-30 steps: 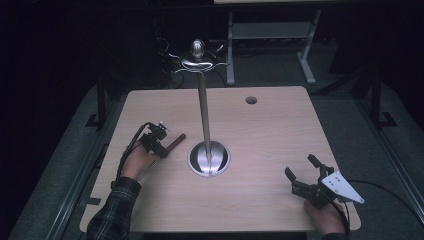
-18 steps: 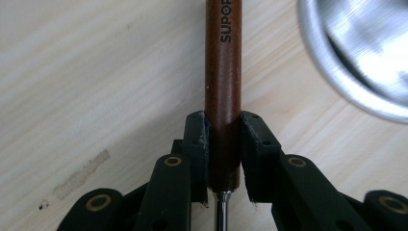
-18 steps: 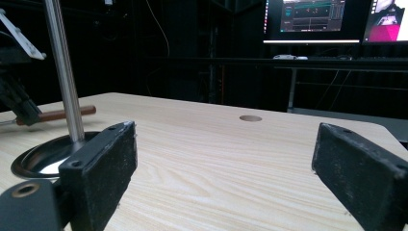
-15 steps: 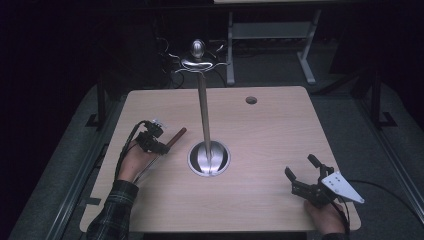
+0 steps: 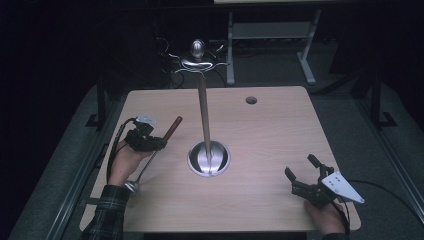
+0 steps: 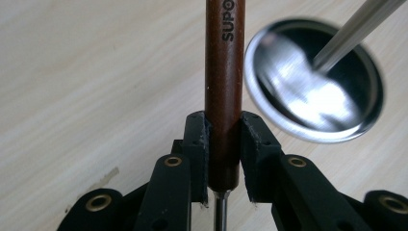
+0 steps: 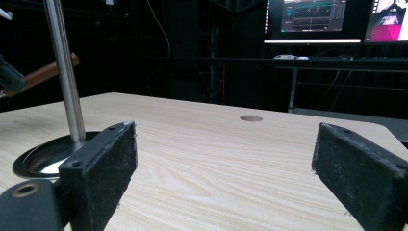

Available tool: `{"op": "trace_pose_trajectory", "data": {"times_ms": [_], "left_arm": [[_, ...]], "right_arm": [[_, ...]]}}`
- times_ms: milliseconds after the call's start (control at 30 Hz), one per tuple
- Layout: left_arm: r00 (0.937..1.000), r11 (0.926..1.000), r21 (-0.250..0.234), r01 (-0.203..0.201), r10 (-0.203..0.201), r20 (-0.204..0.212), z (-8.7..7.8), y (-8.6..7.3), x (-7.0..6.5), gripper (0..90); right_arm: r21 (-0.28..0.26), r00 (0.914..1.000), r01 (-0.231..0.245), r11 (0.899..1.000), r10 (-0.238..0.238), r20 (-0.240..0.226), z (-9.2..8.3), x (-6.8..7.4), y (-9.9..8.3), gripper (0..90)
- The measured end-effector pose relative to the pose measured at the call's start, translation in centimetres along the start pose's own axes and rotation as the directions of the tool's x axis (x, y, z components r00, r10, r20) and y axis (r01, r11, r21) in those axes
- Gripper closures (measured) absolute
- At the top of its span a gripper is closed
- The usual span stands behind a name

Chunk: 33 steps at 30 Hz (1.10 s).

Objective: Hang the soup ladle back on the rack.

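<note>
A utensil with a brown wooden handle (image 5: 173, 127) and a thin metal shaft slants over the table's left side, its shiny metal end (image 5: 132, 186) toward the front edge. My left gripper (image 5: 159, 142) is shut on the lower part of that handle (image 6: 223, 72), both pads pressing its sides (image 6: 223, 130). A chrome stand rises from the table's middle: round dish base (image 5: 208, 157), tall pole (image 5: 204, 115), hooked top (image 5: 198, 57). The base (image 6: 312, 82) lies just beyond the handle. My right gripper (image 5: 299, 165) rests at the front right, open, with nothing between its fingers (image 7: 103, 163).
The light wooden table (image 5: 270, 130) has a small round hole (image 5: 251, 100) near its far edge. Cables trail from both grippers. Beyond the table stand a metal frame and lit monitors (image 7: 312, 19) in a dark room.
My left gripper has risen with the utensil, and the brown handle now tilts higher toward the pole. The right gripper has stayed in place.
</note>
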State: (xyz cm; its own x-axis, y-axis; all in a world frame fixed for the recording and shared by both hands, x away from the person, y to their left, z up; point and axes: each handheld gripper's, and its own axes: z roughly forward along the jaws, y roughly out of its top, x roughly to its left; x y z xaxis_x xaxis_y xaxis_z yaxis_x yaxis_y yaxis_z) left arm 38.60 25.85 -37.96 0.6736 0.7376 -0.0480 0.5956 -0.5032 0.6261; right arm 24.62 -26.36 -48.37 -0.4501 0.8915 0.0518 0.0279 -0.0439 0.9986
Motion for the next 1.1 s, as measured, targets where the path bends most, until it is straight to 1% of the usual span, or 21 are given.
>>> {"op": "trace_pose_trajectory", "data": {"times_ms": [133,167,300,333,367,433,467,500,567,600,633,667,700,733,767,900,933,967,1033,1067,1100], "left_arm": [[0.9999,0.9968,-0.079,0.009,-0.008,0.013,-1.6,0.1,0.2,74.4],[0.9999,0.9968,-0.079,0.009,-0.008,0.013,-1.6,0.1,0.2,74.4],[0.9994,0.9901,-0.139,0.021,-0.017,0.031,-3.0,0.1,0.2,74.4],[0.9989,0.9857,-0.167,0.022,-0.015,0.044,-3.7,0.2,0.1,74.4],[0.9989,0.9857,-0.167,0.022,-0.015,0.044,-3.7,0.2,0.1,74.4],[0.9988,0.9798,-0.2,0.009,0.001,0.049,-4.4,0.3,0.0,74.4],[0.9986,0.9769,-0.213,0.014,-0.003,0.053,-4.6,0.4,-0.1,74.4],[0.9986,0.9769,-0.213,0.014,-0.003,0.053,-4.6,0.4,-0.1,74.4],[0.9982,0.9715,-0.237,0.005,0.009,0.059,-5.3,0.6,-0.4,74.4],[0.9982,0.9715,-0.237,0.005,0.009,0.059,-5.3,0.6,-0.4,74.4],[0.9983,0.9695,-0.245,0.001,0.013,0.057,-5.4,0.7,-0.5,74.4],[0.9983,0.9669,-0.255,-0.009,0.023,0.054,-5.8,0.8,-0.7,74.4],[0.9981,0.9634,-0.268,-0.006,0.022,0.058,-6.0,0.9,-0.9,74.4],[0.9972,0.9552,-0.296,-0.012,0.033,0.066,-6.5,1.1,-1.2,74.4],[0.9972,0.9552,-0.296,-0.012,0.033,0.066,-6.5,1.1,-1.2,74.4],[0.9951,0.9407,-0.338,-0.026,0.057,0.081,-7.6,1.6,-1.7,74.4],[0.9946,0.9355,-0.352,-0.036,0.068,0.079,-8.0,1.8,-1.9,74.4],[0.9946,0.9355,-0.352,-0.036,0.068,0.079,-8.0,1.8,-1.9,74.4],[0.9929,0.9272,-0.372,-0.043,0.081,0.087,-8.4,2.0,-2.1,74.4],[0.9923,0.9236,-0.382,-0.039,0.081,0.094,-8.6,2.0,-2.2,74.4],[0.9909,0.9175,-0.396,-0.039,0.086,0.103,-8.8,2.1,-2.2,74.4]], "right_arm": [[0.0,1.0,-0.001,1.0,0.001,0.0,0.0,0.0,0.0,7.9],[0.0,1.0,-0.001,1.0,0.001,0.0,0.0,0.0,0.0,7.9],[-0.003,1.0,-0.002,1.0,0.002,0.0,0.0,0.0,0.0,8.0],[-0.003,1.0,-0.002,1.0,0.002,0.0,0.0,0.0,0.0,7.9],[-0.003,1.0,-0.002,1.0,0.002,0.0,0.0,0.0,0.0,7.9],[0.0,1.0,0.0,1.0,0.0,-0.001,0.0,0.0,0.0,7.9],[0.0,1.0,0.0,1.0,0.0,-0.001,0.0,0.0,0.0,7.9],[0.0,1.0,0.0,1.0,0.0,-0.001,0.0,0.0,0.0,7.9],[0.0,1.0,0.0,1.0,0.0,-0.001,0.0,0.0,0.0,7.9],[0.0,1.0,0.0,1.0,0.0,-0.001,0.0,0.0,0.0,7.9],[0.001,1.0,0.0,1.0,0.0,0.0,0.0,0.0,0.0,7.9],[0.002,1.0,0.0,1.0,0.0,0.0,0.0,0.0,0.0,7.9],[0.0,1.0,0.0,1.0,0.0,0.0,0.0,0.0,0.0,7.9],[0.001,1.0,0.0,1.0,0.0,0.0,0.0,0.0,0.0,7.9],[0.001,1.0,0.0,1.0,0.0,0.0,0.0,0.0,0.0,7.9],[0.0,1.0,0.0,1.0,0.0,0.0,0.0,0.0,0.0,8.0],[0.0,1.0,0.0,1.0,0.0,0.0,0.0,0.0,0.0,7.9],[0.0,1.0,0.0,1.0,0.0,0.0,0.0,0.0,0.0,8.0],[0.0,1.0,0.001,1.0,-0.001,0.0,0.0,0.0,0.0,7.9],[0.0,1.0,0.001,1.0,-0.001,0.0,0.0,0.0,0.0,7.9],[0.0,1.0,0.0,1.0,0.0,0.0,0.0,0.0,0.0,7.9]]}}
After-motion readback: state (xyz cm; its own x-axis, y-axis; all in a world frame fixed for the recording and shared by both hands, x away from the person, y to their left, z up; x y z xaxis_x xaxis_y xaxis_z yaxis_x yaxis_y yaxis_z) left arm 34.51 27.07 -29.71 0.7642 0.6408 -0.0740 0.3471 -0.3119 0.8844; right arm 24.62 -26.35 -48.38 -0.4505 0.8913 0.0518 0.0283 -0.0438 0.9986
